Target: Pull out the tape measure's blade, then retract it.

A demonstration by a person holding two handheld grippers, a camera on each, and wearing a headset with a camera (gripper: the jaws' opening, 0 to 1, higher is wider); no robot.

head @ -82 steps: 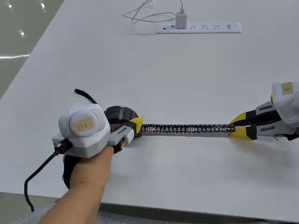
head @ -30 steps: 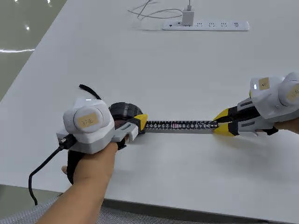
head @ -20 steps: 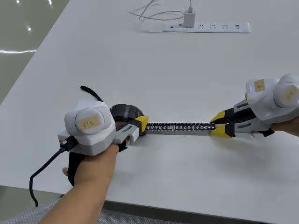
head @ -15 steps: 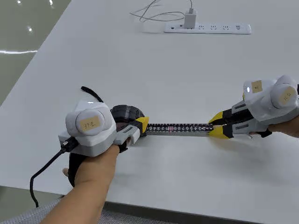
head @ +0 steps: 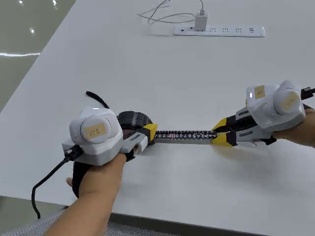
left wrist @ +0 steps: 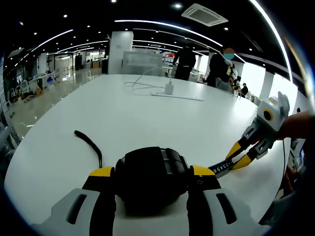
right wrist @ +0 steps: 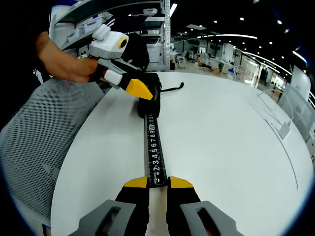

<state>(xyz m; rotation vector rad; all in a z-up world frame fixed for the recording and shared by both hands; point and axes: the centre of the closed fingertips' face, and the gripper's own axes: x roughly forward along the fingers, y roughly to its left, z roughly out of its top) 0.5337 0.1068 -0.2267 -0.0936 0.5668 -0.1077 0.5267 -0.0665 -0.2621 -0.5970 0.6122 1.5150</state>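
I find the left gripper (head: pixel 140 138) clamped on the tape measure case (head: pixel 130 119), with one yellow-tipped jaw against each flank of the black housing. The left gripper view confirms this: the case sits squarely between the two jaws and rests on the white table (head: pixel 172 73). The blade (head: pixel 184 135) leaves the case at the left gripper's tips and runs straight across to the right gripper (head: pixel 216 134). It lies low over the table, but I cannot tell whether it touches the surface. The right gripper's jaws are pressed almost together, pinching the blade's free end. In the right gripper view the numbered strip ends between the two yellow tips. A black strap (head: pixel 96 98) trails from the case on the side away from the right gripper. A power strip (head: pixel 219 30) with a white charger (head: pixel 200 20) plugged in lies well beyond both grippers.
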